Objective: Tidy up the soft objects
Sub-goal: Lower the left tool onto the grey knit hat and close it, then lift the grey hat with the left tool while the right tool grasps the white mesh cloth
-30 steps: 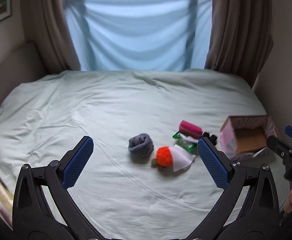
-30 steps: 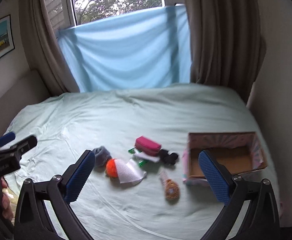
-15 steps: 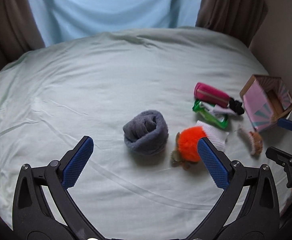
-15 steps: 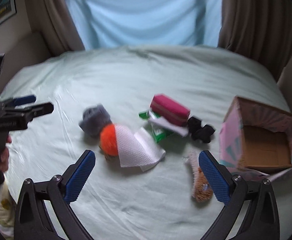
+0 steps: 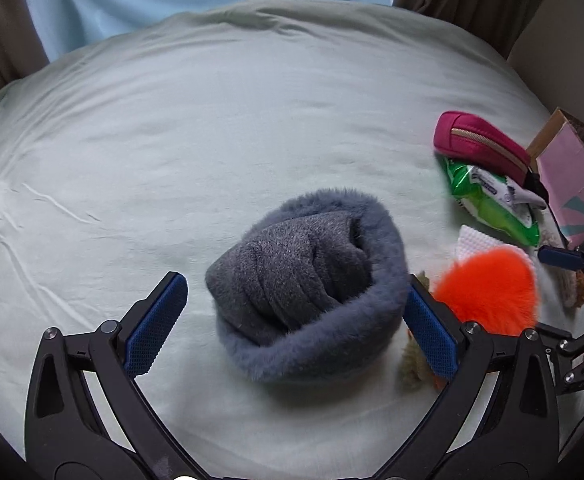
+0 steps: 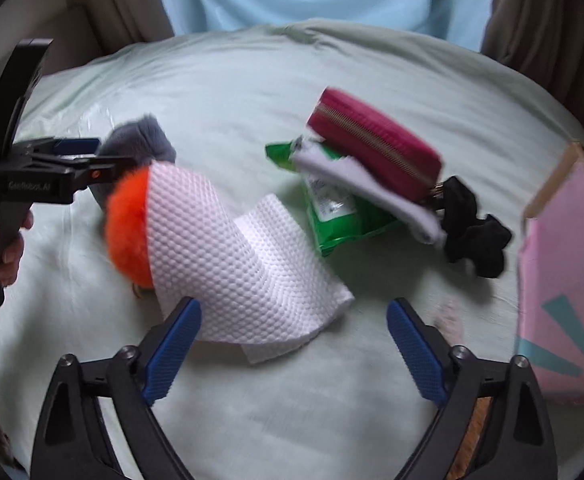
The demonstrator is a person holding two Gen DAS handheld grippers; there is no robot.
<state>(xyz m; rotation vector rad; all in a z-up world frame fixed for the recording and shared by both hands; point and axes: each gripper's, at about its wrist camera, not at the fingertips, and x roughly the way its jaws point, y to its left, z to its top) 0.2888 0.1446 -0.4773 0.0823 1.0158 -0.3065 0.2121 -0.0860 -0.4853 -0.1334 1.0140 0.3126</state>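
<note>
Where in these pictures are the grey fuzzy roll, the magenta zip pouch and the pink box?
grey fuzzy roll (image 5: 312,280): left wrist view, on its folded inner layers.
magenta zip pouch (image 6: 376,146): right wrist view, on its side by the zip.
pink box (image 6: 564,264): right wrist view, on its pink outer wall.

pink box (image 6: 568,280) cut off at the edge; white cloth (image 6: 251,264) half hides orange pompom (image 6: 127,224).

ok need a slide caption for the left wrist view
Open left gripper straddling a grey fuzzy roll on the bed, orange pompom just beyond its right finger.
</note>
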